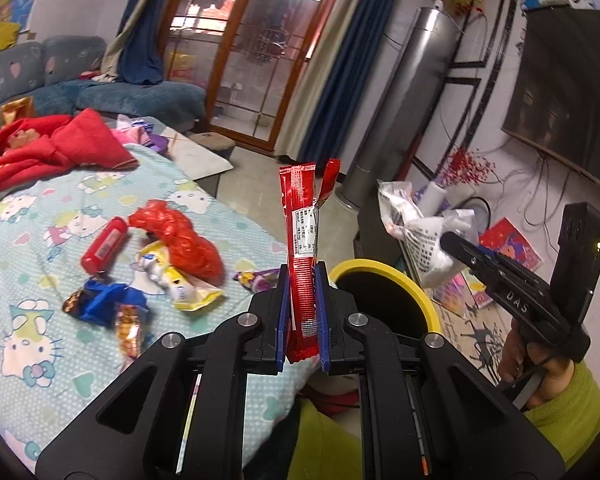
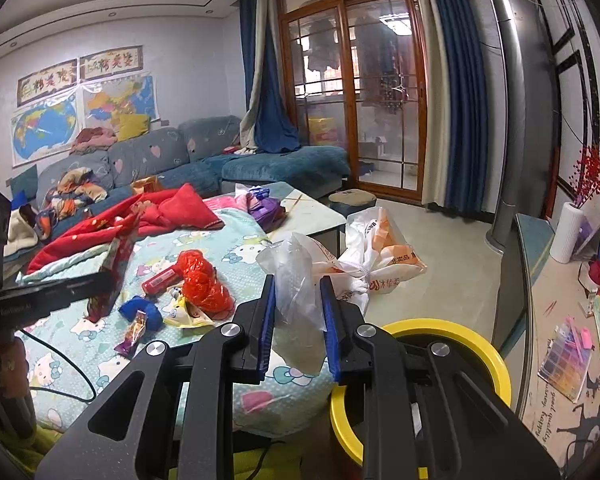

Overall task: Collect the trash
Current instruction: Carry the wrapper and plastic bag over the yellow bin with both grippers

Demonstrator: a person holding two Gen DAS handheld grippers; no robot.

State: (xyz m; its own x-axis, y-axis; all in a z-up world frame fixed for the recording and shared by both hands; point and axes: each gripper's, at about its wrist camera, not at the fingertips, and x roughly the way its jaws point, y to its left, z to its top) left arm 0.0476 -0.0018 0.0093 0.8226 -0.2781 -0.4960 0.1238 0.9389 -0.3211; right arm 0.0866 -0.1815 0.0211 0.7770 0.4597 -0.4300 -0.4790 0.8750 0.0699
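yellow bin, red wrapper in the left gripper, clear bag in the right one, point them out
yellow bin (image 1: 414,285), left wrist view, rim.
red wrapper (image 1: 300,248), left wrist view, mid-body.
clear bag (image 2: 297,296), right wrist view, between the fingers.

Readable lettering
"DAS" on the right gripper (image 1: 512,286); "good quality, happy" in script on the floor mat (image 2: 552,412).

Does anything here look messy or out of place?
Yes. Snack wrappers and a crumpled red bag lie strewn on the Hello Kitty blanket, not in the yellow-rimmed bin. The left gripper pinches a red wrapper; the right gripper holds a clear plastic bag.
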